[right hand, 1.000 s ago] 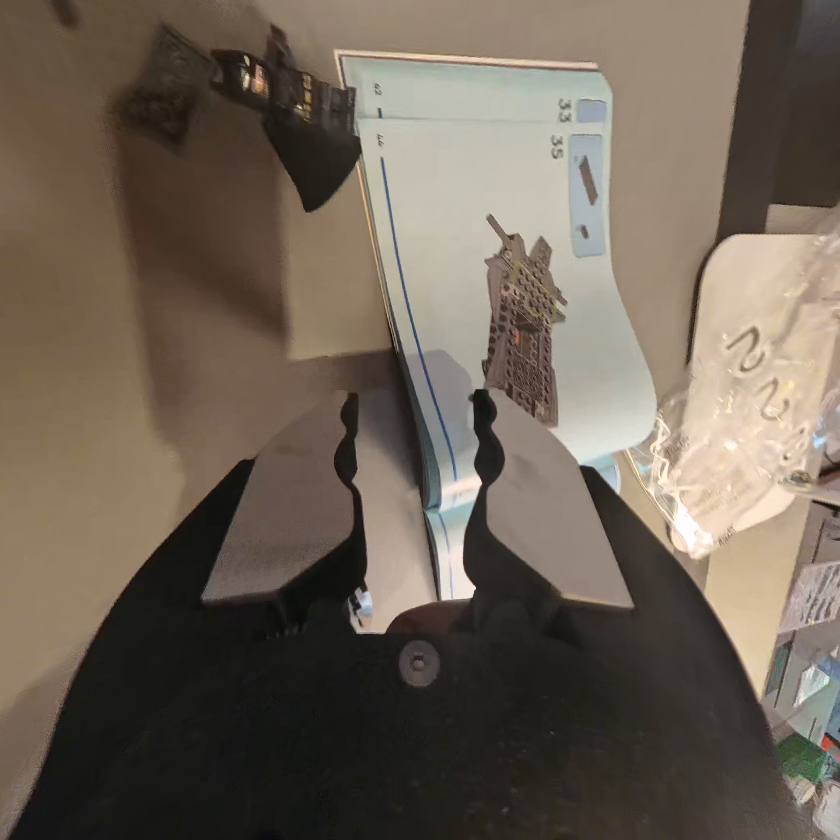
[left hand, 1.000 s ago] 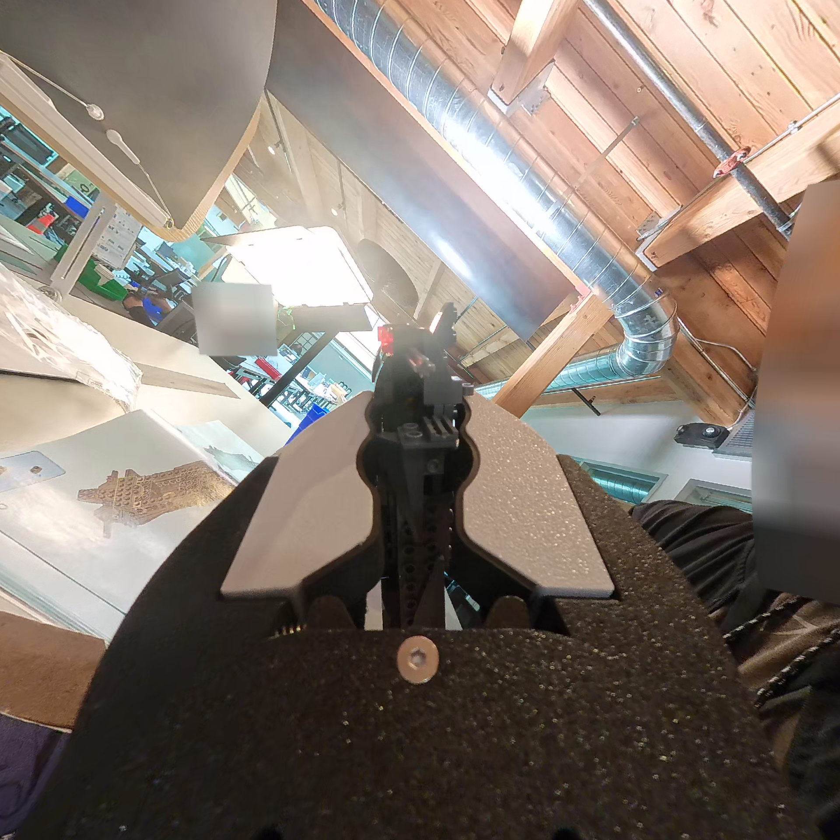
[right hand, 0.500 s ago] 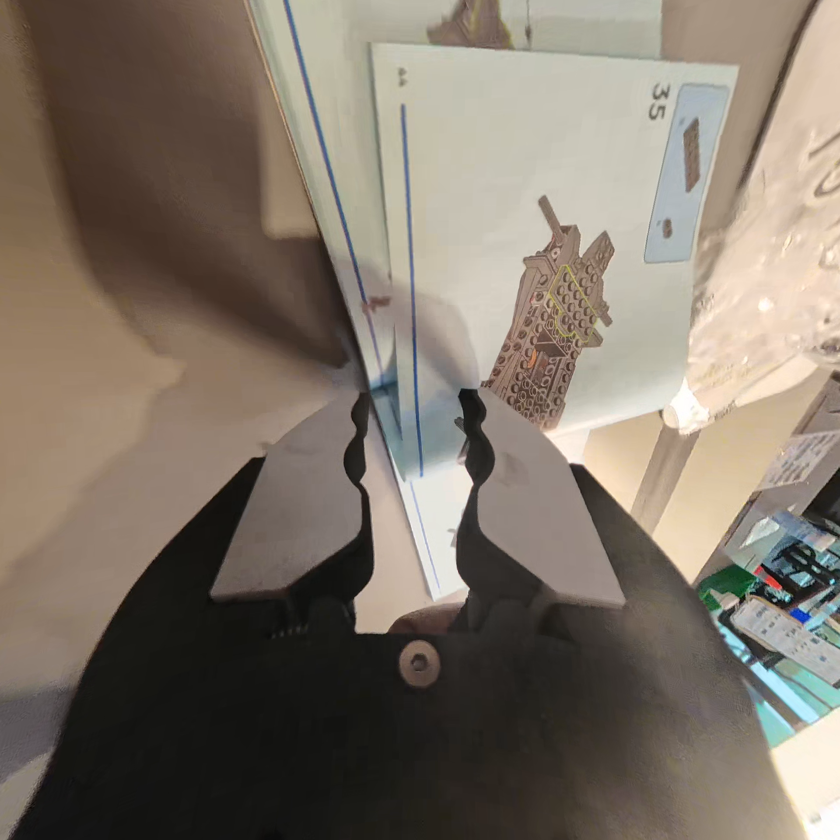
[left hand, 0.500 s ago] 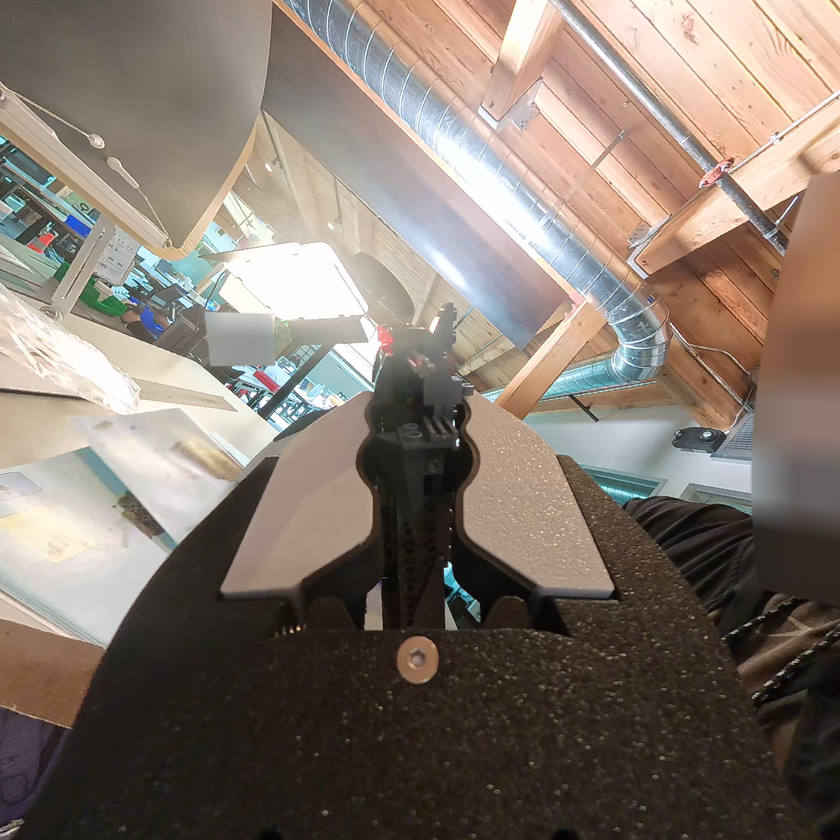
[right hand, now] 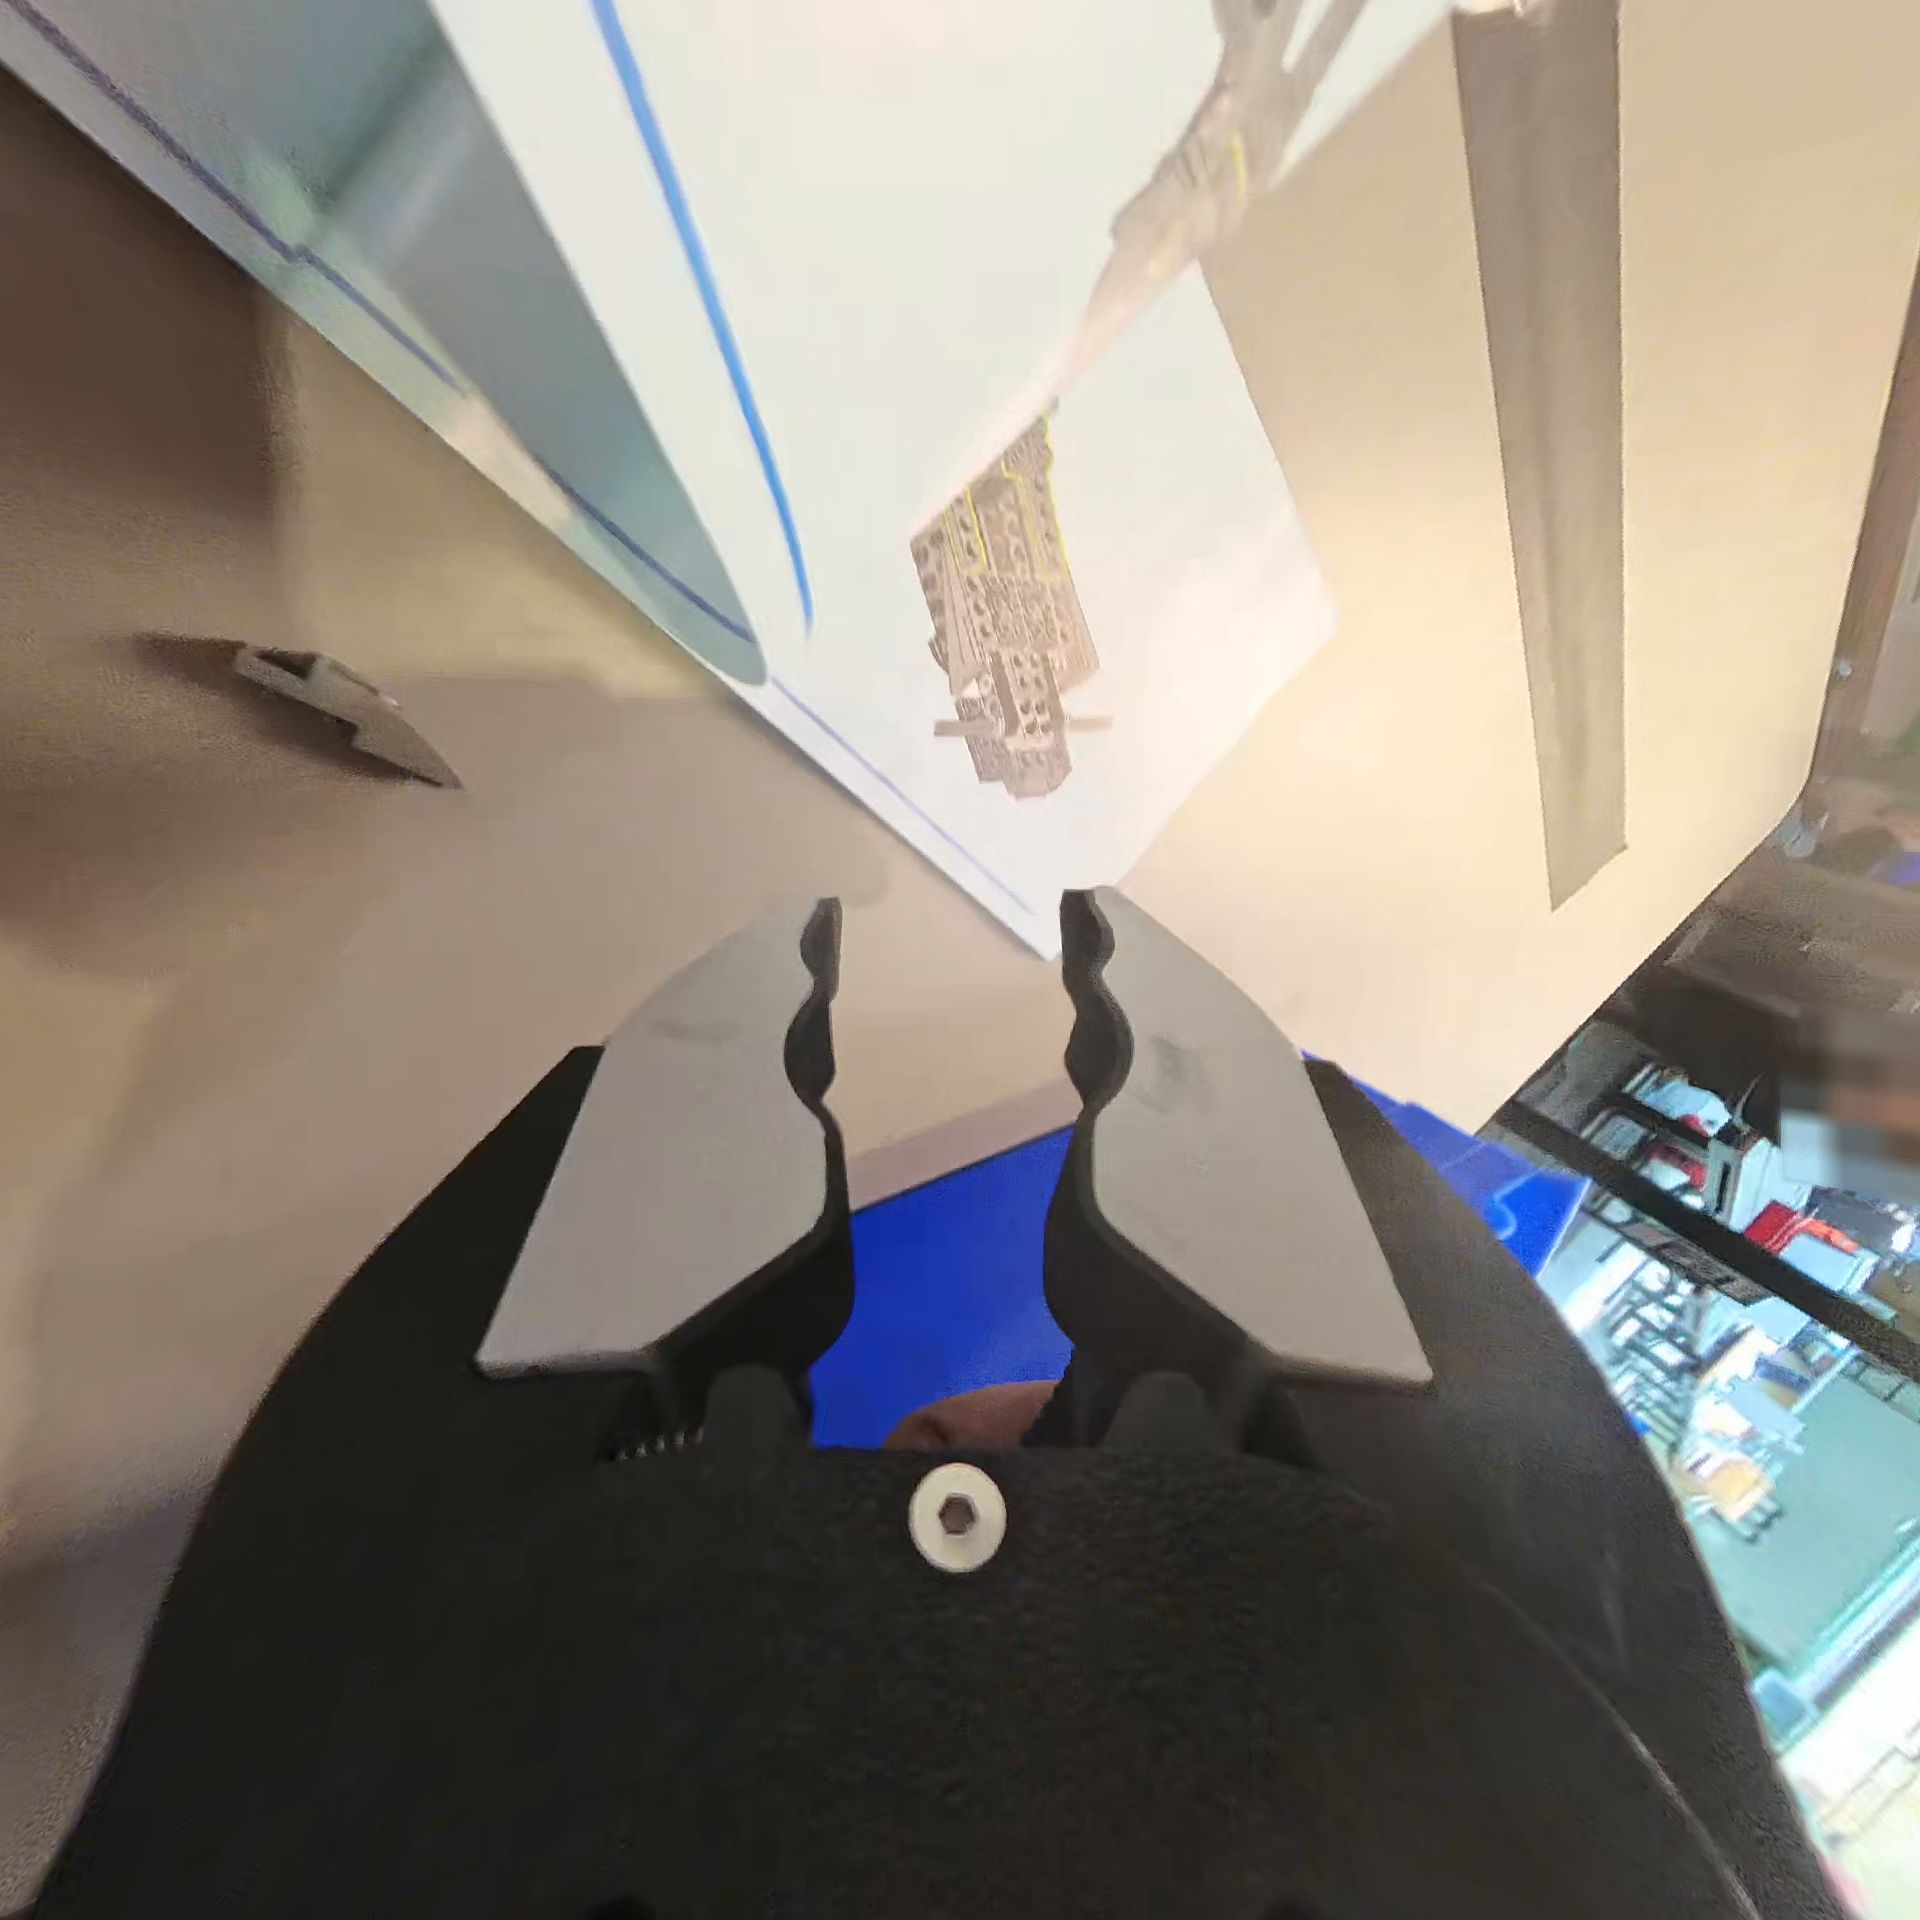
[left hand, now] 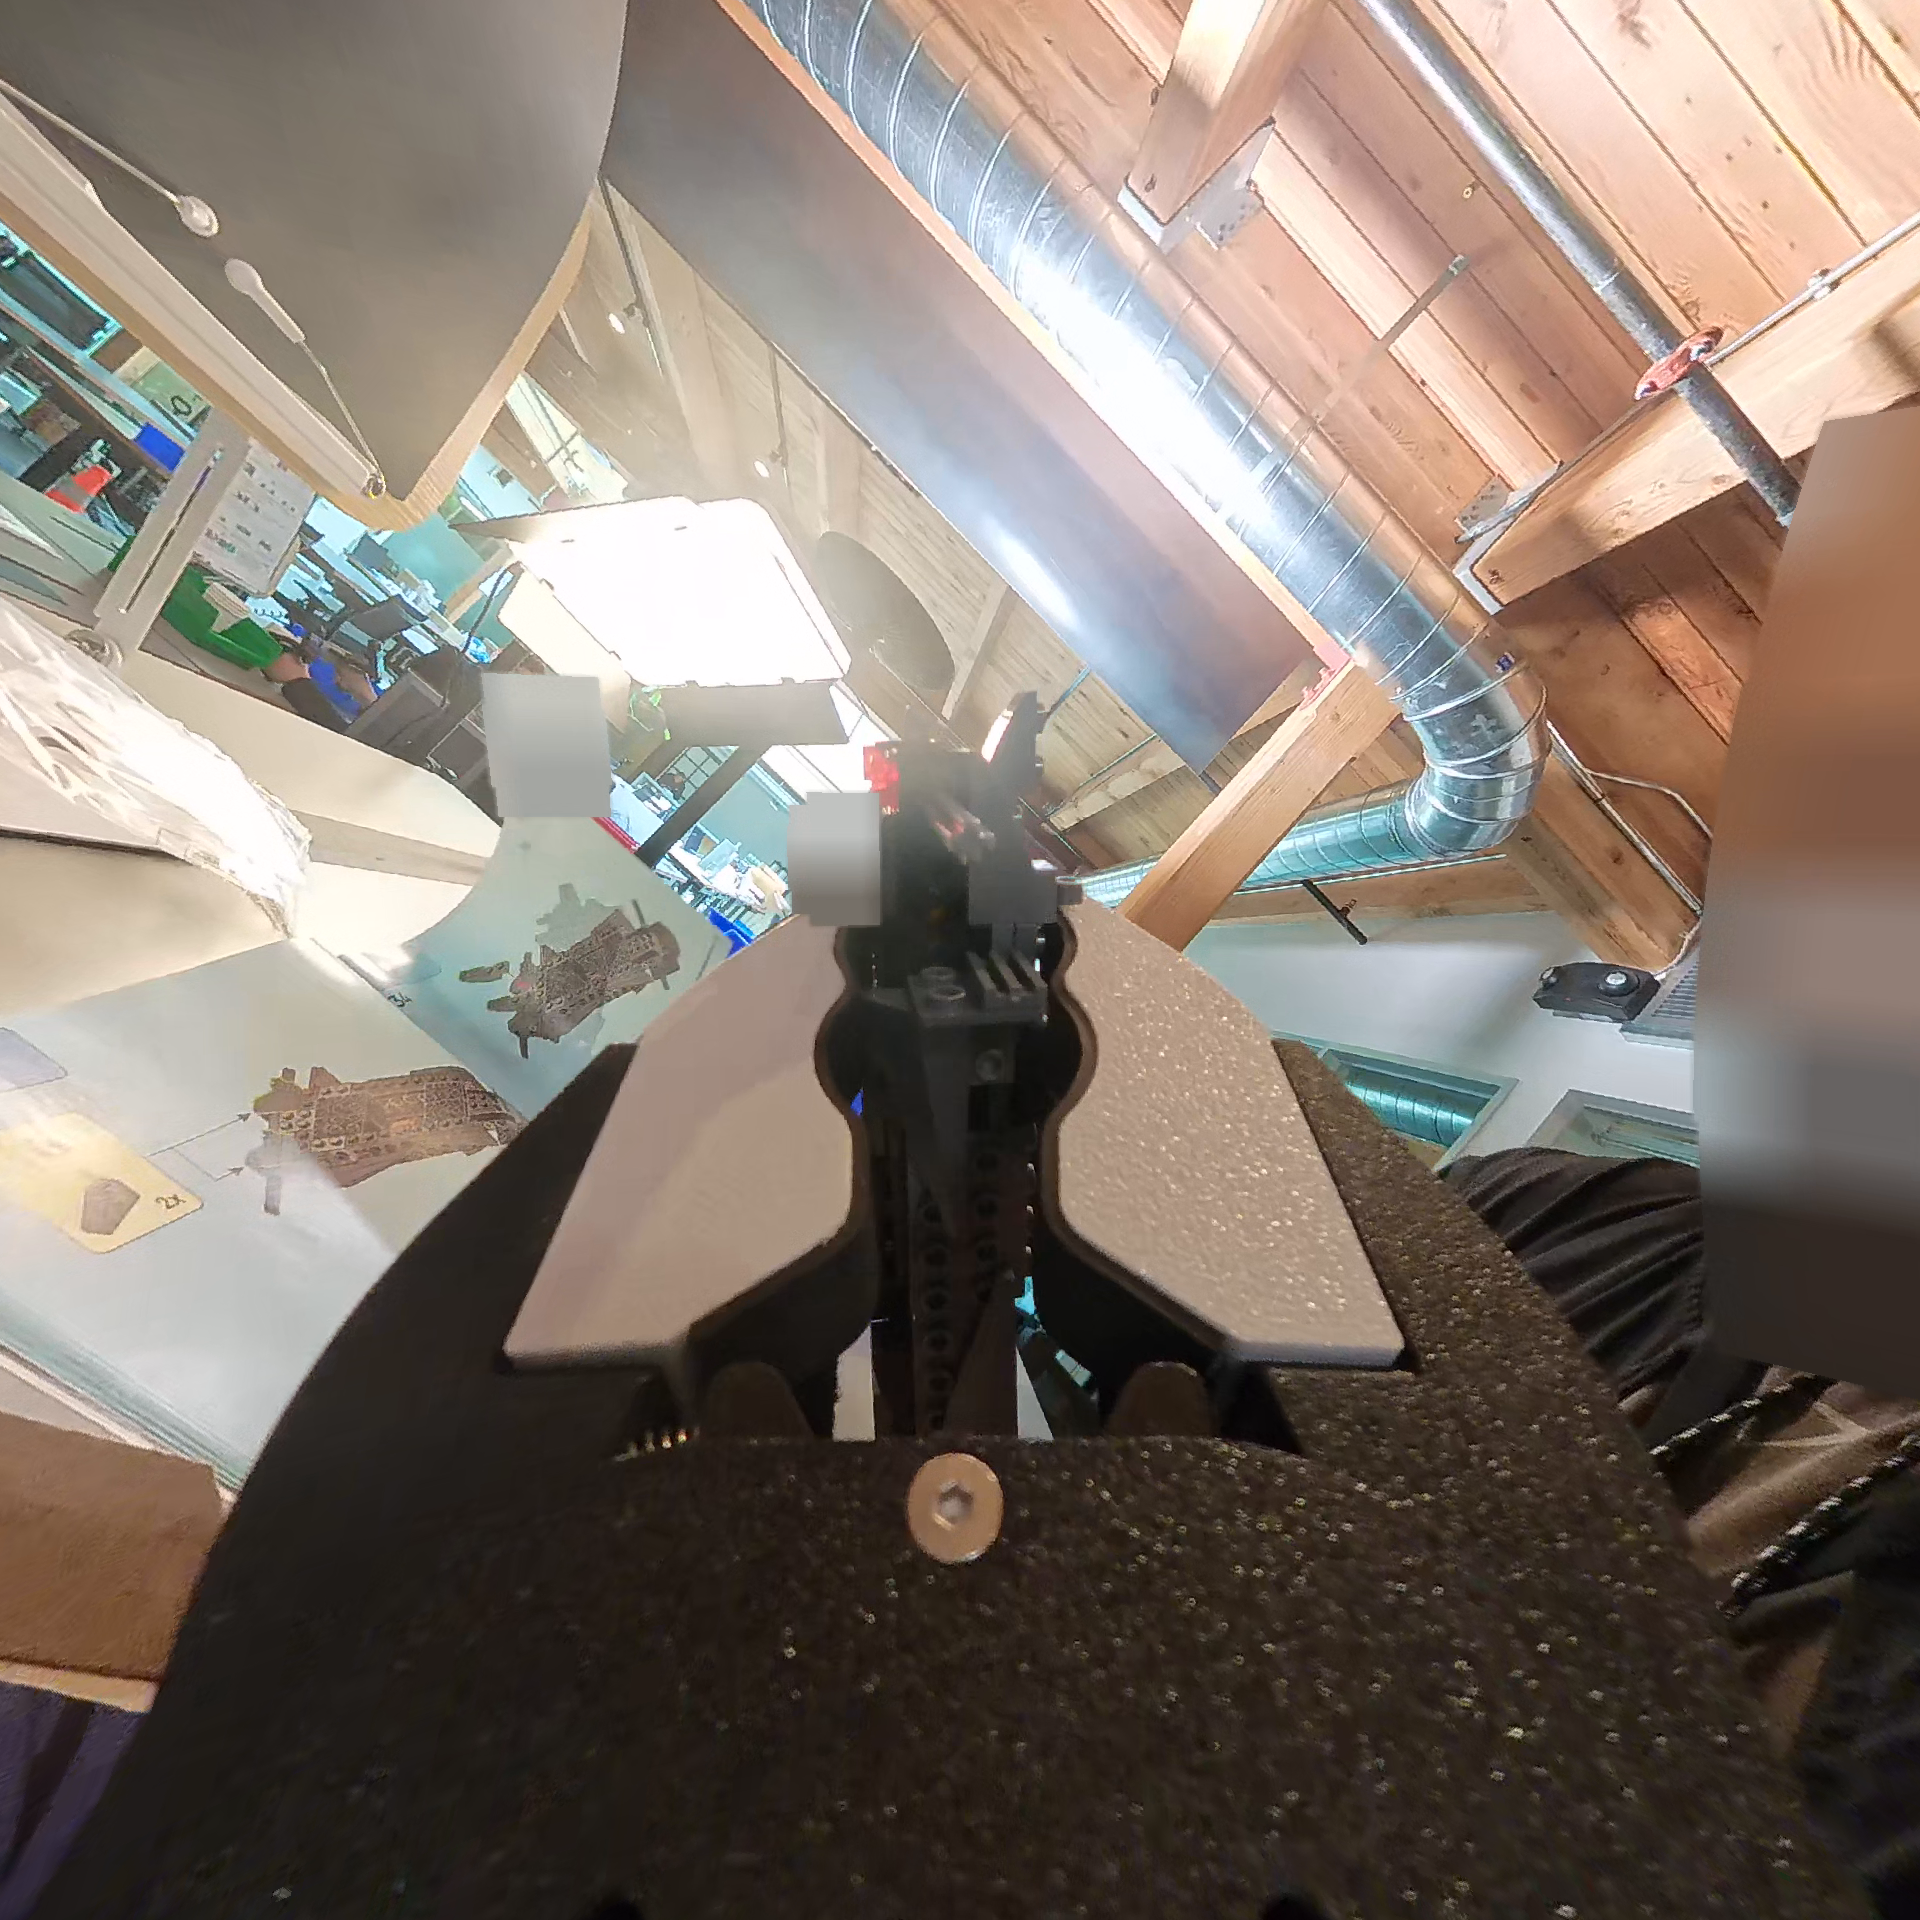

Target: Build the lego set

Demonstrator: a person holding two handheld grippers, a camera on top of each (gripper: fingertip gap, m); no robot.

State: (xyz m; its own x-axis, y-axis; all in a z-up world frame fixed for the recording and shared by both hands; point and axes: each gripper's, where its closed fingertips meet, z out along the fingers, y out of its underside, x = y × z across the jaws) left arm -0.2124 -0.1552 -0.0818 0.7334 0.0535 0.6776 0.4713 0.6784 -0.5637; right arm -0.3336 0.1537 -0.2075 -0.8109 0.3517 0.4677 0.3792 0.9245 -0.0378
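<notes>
While a dark brick model (left hand: 951, 997) is kept clamped between the left gripper (left hand: 951, 935) pads, the page (right hand: 1039, 520) is released; right gripper (right hand: 948, 914) is now empty, jaws apart, just beside the page corner.

Dark brick model (left hand: 951, 997) clamped upright in the left gripper (left hand: 951, 935).

The booklet (right hand: 935, 312) ran off the top edge, its drawings smeared by blur. A grey piece (right hand: 332, 707) at left was too blurred to identify. The brick model's (left hand: 951, 1039) lower part was hidden.
</notes>
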